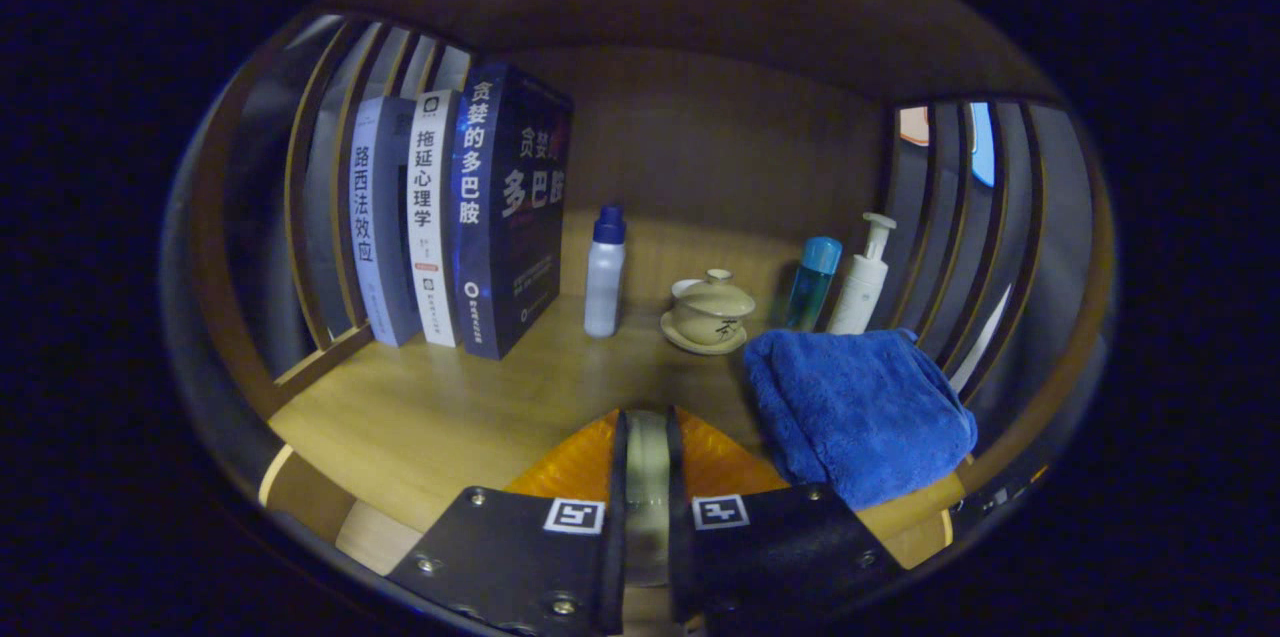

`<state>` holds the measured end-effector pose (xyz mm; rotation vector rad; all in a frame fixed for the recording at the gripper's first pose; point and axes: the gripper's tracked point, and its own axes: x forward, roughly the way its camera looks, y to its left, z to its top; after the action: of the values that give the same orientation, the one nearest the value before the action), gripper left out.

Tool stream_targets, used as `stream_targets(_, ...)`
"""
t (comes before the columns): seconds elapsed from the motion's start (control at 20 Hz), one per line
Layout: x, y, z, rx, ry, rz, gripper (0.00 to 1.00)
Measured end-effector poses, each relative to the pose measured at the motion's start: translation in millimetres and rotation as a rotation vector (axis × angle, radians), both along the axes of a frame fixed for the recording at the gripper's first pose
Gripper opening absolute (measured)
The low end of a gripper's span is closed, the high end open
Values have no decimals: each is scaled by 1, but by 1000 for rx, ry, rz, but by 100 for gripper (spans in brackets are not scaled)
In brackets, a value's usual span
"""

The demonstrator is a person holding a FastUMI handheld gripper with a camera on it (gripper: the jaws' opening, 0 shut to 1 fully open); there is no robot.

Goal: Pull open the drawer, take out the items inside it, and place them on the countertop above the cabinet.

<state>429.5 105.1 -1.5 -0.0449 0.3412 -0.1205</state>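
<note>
My gripper (647, 417) hangs low over the wooden countertop (450, 407), its fingers close together. A narrow pale object (647, 477) with a rounded top is clamped between them; I cannot tell what it is. Just right of the fingers a folded blue towel (860, 412) lies on the countertop. Beyond the fingers stand a white bottle with a blue cap (604, 272) and a lidded tea cup on a saucer (710, 310). A teal bottle (812, 282) and a white pump bottle (862, 277) stand behind the towel.
Three upright books (460, 217) lean at the back left of the countertop. Slatted wooden side walls (320, 187) close it in on both sides, with a wooden back panel (720, 147) behind. Bare wood lies left of and just ahead of the fingers.
</note>
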Motion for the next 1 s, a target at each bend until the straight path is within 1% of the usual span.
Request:
stream_targets(0.1,-2,-3,2,-5,-1,3,18)
stream_targets(0.15,-5,-3,6,-10,-14,8,22)
stream_targets(0.2,-8,-5,11,-20,-32,8,23)
stream_targets(0.25,-13,-6,20,-23,-62,11,28)
stream_targets(0.35,-36,-5,43,-15,-118,22,55)
stream_targets(0.5,-77,-4,68,14,-170,54,56)
stream_targets(0.6,-110,0,74,39,-191,90,56)
stream_targets(0.75,-166,4,67,51,-197,131,56)
stream_targets(0.95,-226,7,48,37,-219,141,56)
stream_targets(1.0,-238,7,43,37,-225,139,58)
